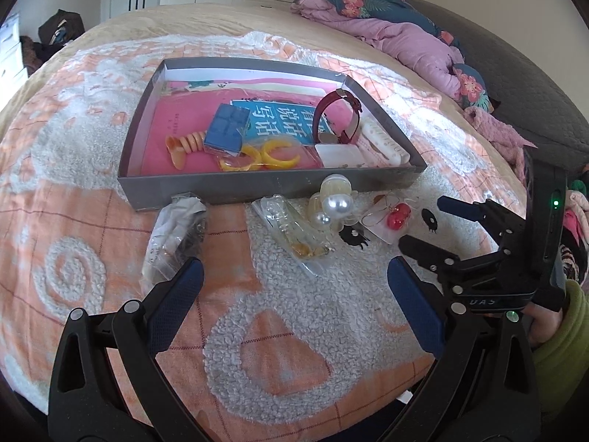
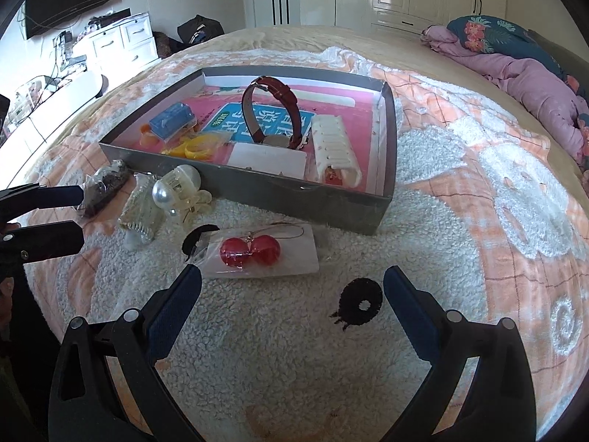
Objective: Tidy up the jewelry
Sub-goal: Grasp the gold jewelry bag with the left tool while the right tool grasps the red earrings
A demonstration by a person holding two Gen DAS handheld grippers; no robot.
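Open blanket (image 2: 294,350) in front of both claws — free approach from the near side. Grey tray (image 2: 316,199) wall blocks the far side, with the pearl clip (image 2: 176,188) touching it. Bagged items crowd the strip before the tray: dark bag (image 1: 176,232), clear bag (image 1: 294,235), red earrings (image 2: 250,250) — narrow gaps between.

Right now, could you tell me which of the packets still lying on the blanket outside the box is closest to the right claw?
The packet with the red earrings, just ahead of the right claw. The pearl clip and the dark packet lie farther left.
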